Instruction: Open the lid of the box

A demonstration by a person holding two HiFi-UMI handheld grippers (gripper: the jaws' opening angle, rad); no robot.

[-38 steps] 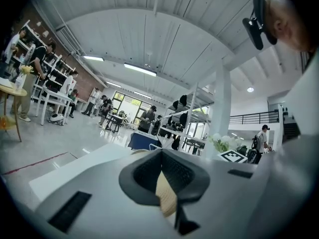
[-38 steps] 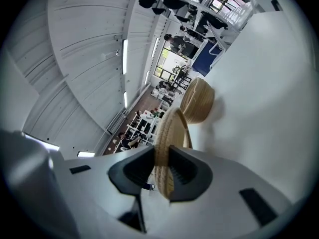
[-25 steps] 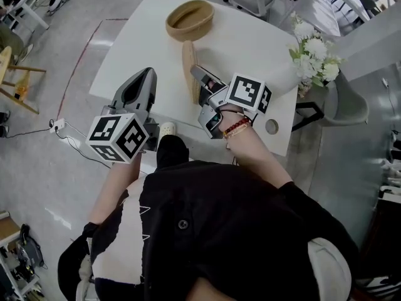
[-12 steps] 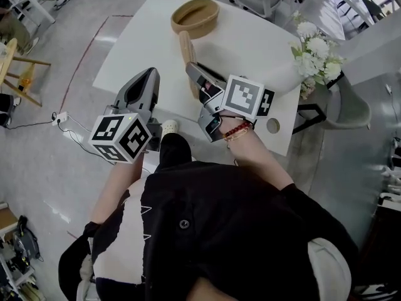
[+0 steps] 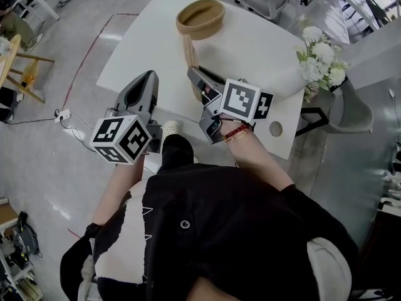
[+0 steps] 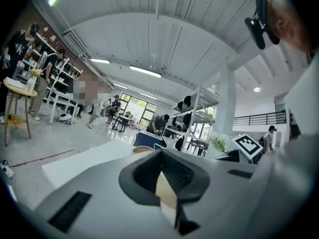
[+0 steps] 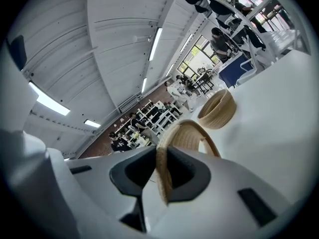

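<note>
Clamping the near rim of the woven lid [image 7: 192, 138] between its pads, the right gripper [image 7: 162, 168] holds it on edge over the white table [image 5: 250, 49]. Ahead of the gripper, past the lid's far end, the open woven box [image 5: 200, 19] sits on the table. Off to its left, well apart, the left gripper [image 6: 160, 176] hovers with jaws together, holding nothing.

table [image 5: 263, 49]: white | flowers [image 5: 322, 60]: white, by table's right edge | wooden stool [image 5: 19, 74]: on floor, far left
</note>
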